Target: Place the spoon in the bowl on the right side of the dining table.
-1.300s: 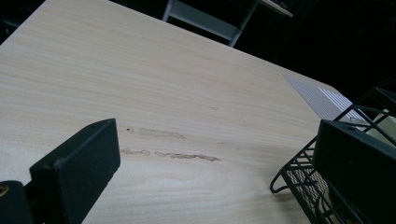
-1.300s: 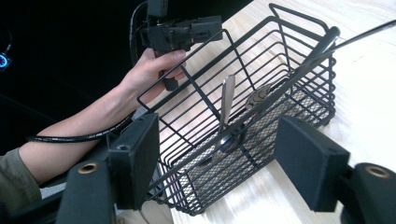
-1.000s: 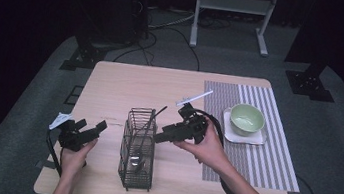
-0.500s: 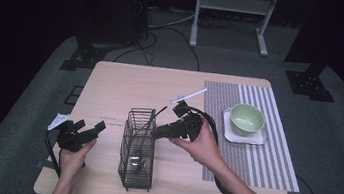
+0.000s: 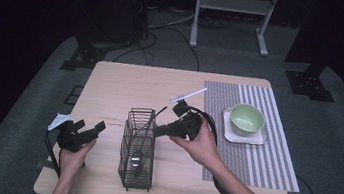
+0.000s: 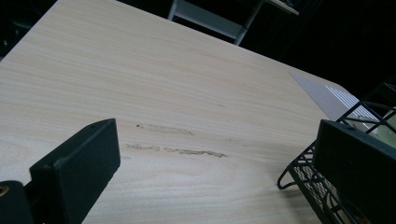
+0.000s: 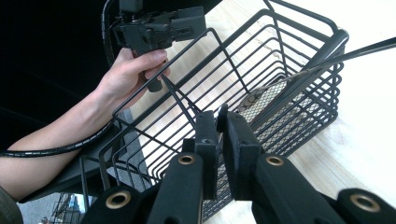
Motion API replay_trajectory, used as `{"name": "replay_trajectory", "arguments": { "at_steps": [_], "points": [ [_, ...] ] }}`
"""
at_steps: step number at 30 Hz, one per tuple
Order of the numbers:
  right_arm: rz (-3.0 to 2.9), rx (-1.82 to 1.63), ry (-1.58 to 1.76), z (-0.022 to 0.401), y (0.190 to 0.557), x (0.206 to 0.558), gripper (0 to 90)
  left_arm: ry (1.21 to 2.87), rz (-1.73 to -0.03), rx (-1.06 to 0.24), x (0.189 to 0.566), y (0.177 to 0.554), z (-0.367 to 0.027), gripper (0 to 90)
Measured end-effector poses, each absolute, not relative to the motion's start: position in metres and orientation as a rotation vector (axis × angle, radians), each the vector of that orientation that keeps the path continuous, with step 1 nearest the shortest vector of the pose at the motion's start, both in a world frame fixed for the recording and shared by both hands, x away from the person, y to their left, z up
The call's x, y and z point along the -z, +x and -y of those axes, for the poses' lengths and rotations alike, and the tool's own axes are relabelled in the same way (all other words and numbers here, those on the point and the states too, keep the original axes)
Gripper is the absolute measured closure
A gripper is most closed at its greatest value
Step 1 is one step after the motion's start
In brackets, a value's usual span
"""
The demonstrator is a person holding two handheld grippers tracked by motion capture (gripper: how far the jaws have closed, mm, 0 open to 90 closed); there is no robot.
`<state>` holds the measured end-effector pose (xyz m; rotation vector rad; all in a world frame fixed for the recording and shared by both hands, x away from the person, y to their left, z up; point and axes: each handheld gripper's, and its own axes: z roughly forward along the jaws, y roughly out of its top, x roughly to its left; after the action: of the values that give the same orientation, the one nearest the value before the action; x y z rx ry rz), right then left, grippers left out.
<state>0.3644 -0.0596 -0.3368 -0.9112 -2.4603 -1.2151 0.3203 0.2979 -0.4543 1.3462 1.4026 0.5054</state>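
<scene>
A black wire basket (image 5: pixel 138 148) stands upright in the middle of the table. A dark utensil handle (image 5: pixel 156 115) leans out over its rim, and a spoon (image 5: pixel 136 162) lies in its bottom. My right gripper (image 5: pixel 156 130) sits at the basket's right top edge. Its jaws have just been closing and now stand together (image 7: pixel 217 121) in front of the basket (image 7: pixel 280 70), with nothing seen between them. The dark handle (image 7: pixel 359 49) rests on the far rim. My left gripper (image 5: pixel 89 129) hovers left of the basket, open and empty (image 6: pixel 217 140), with the basket (image 6: pixel 303 172) beside its right jaw.
A green bowl (image 5: pixel 246 119) sits on a white square plate (image 5: pixel 255 137) on a striped mat (image 5: pixel 252 158) at the right. A white stick (image 5: pixel 188 95) lies by the mat's far left corner. Bare wood (image 6: pixel 163 84) spreads ahead of the left gripper.
The right gripper's jaws have drawn together from wide apart while the hand stayed at the basket's rim. The left hand and the basket have not moved.
</scene>
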Motion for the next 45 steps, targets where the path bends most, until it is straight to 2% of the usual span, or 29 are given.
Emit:
{"name": "replay_trajectory", "arguments": {
  "at_steps": [14, 45],
  "points": [
    [2.459, 1.247, -0.915, 0.063, 0.359, 0.334, 88.2, 1.339, -1.403, -0.503, 0.454, 0.322, -0.296, 0.0],
    [2.298, 1.402, -0.944, 0.089, 0.359, 0.309, 88.4, 1.353, -1.391, -0.509, 0.453, 0.321, -0.294, 0.1]
  ]
}}
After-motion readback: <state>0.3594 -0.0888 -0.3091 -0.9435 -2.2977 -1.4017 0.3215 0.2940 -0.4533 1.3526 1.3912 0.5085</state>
